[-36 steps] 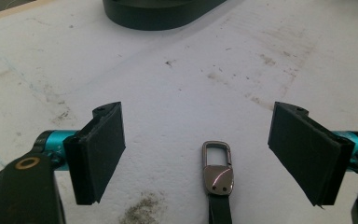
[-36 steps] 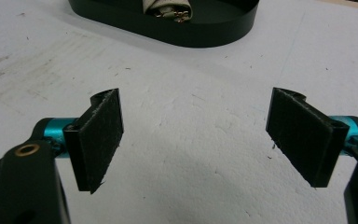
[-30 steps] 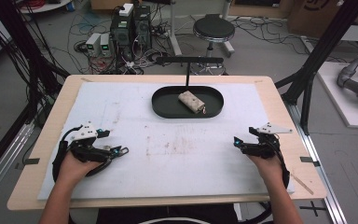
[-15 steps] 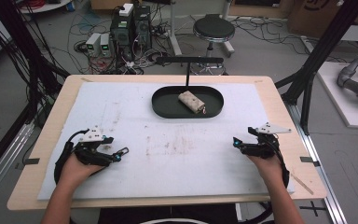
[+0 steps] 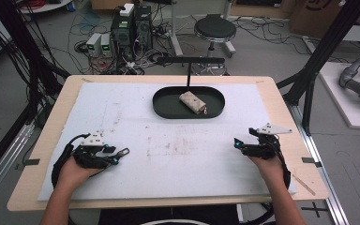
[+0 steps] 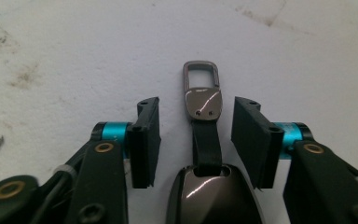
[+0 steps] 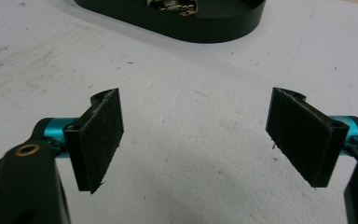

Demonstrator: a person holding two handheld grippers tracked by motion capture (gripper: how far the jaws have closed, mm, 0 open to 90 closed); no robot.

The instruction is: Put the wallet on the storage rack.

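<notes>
At the near left of the table (image 5: 281, 84), the left gripper (image 5: 114, 155) had just been closing its fingers (image 6: 147, 140) around a small key fob (image 6: 204, 140). In the left gripper view, the fob lay on the white mat (image 5: 136, 108) between the two pads, its dark strap and metal loop pointing away from the camera. A narrow gap remained on each side, so the pads were about half closed and not yet pressing on it. The hand had shifted slightly since a second earlier. This looked like the start of a pickup, with the grip nearly made but not secure. The right gripper (image 5: 242, 145) rested at the near right, its fingers (image 7: 100, 140) spread wide and holding nothing. A black oval tray (image 5: 166, 110) sat at the far middle, with a small beige pouch (image 5: 192, 102) inside.
</notes>
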